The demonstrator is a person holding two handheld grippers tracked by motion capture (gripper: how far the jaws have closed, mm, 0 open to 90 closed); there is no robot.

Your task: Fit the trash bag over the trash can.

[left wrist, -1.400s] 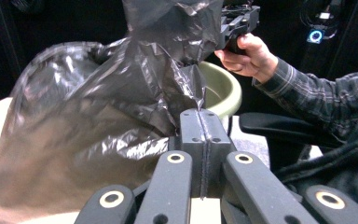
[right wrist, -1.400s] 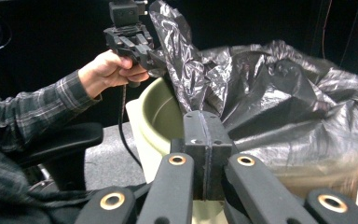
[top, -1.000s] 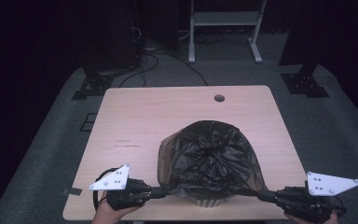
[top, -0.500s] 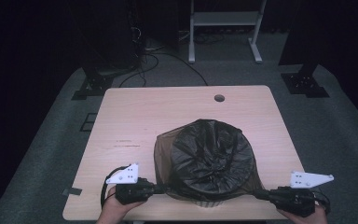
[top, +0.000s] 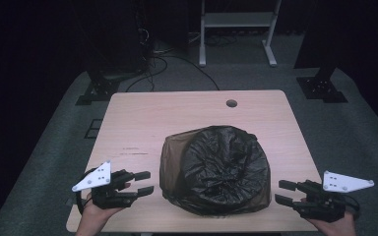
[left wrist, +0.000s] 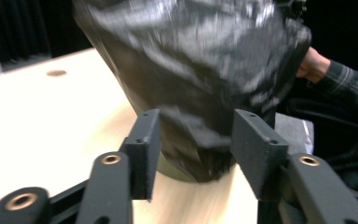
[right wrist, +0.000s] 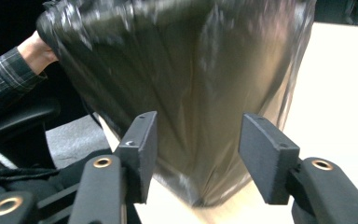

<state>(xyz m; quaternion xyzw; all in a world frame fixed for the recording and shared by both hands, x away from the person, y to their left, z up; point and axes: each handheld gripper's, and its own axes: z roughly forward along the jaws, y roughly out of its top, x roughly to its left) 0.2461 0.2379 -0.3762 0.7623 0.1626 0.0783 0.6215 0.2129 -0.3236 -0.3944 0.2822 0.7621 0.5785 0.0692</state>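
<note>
A black bin bag, pulled over a round container, stands on the wooden table toward the near edge, on the person's side of the round cable hole. The left gripper sits just to the left of the bag, level with its lower half, its jaws pointing at it. They have just been opening and stand apart with nothing between them. In the left gripper view the crinkled plastic rises just beyond the pads. The right gripper lies to the bag's right, near but not touching, jaws likewise freshly parted and empty, aimed at the bag's side.
</note>
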